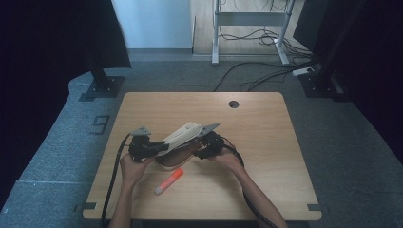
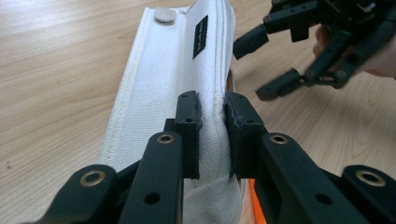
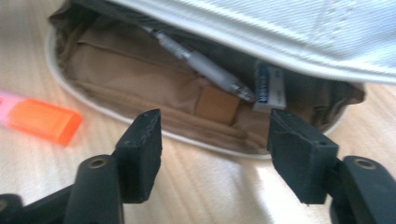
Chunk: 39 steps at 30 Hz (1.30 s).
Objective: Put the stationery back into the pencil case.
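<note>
Left tongs [image 2: 212, 135] clench the pencil case [image 2: 187, 79] flap; right tongs [image 3: 212, 140] gape empty. If the flap slips, it drops over the pen [image 3: 205, 67].

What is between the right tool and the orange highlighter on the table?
Nothing visible. The right tool is open and empty at the open pencil case. The orange highlighter lies on bare table beside the case, which the left tool pinches.

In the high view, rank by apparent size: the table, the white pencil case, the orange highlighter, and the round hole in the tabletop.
1. Table: largest by far.
2. White pencil case.
3. Orange highlighter: clearly shorter and thinner than the case.
4. Round hole: smallest, though it lies farther from the camera.
</note>
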{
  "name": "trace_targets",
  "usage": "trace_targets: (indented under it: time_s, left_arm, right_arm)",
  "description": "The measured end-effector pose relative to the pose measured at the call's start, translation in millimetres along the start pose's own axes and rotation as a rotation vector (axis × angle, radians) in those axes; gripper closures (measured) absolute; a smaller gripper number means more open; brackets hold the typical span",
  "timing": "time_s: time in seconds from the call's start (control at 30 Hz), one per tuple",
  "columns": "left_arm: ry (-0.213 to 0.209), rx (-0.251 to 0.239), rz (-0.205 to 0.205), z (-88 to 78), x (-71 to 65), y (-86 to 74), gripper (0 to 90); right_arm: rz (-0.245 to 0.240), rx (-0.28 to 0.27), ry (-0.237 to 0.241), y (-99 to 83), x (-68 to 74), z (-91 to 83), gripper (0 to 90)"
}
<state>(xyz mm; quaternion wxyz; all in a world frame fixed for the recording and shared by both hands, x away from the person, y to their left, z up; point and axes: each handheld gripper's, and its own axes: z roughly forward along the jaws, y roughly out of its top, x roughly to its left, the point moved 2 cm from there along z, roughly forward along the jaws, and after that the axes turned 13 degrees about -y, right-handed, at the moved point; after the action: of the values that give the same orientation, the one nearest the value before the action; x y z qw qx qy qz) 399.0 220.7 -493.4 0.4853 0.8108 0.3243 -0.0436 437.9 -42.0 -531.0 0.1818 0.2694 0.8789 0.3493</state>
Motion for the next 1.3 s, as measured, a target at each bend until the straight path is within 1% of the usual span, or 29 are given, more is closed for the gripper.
trace_targets:
  time_s: [0.2,0.37,0.53,0.83,1.03,1.3]
  left_arm:
    - [0.002,-0.002,-0.001,-1.0,0.9,-0.6,76.6]
    - [-0.002,-0.006,-0.005,-2.0,2.0,-1.1,76.7]
    - [-0.003,-0.004,-0.005,-2.7,2.3,-1.4,76.7]
    - [-0.005,-0.002,-0.002,-2.7,2.5,-1.5,76.6]
    - [-0.005,-0.001,0.0,-2.6,2.3,-1.5,76.6]
    - [-0.006,-0.002,-0.002,-2.4,2.0,-1.5,76.6]
  right_arm:
    - [-0.012,-0.01,0.035,-3.3,13.0,-3.7,28.8]
    - [-0.047,-0.024,0.07,-3.3,26.1,-5.0,27.2]
    - [-0.067,-0.034,0.109,-1.3,40.1,-5.1,27.0]
    - [-0.104,-0.025,0.175,0.7,64.2,3.5,26.7]
    - [-0.133,-0.028,0.209,4.2,77.4,8.5,26.8]
    - [-0.173,-0.029,0.257,9.6,95.1,16.1,30.1]
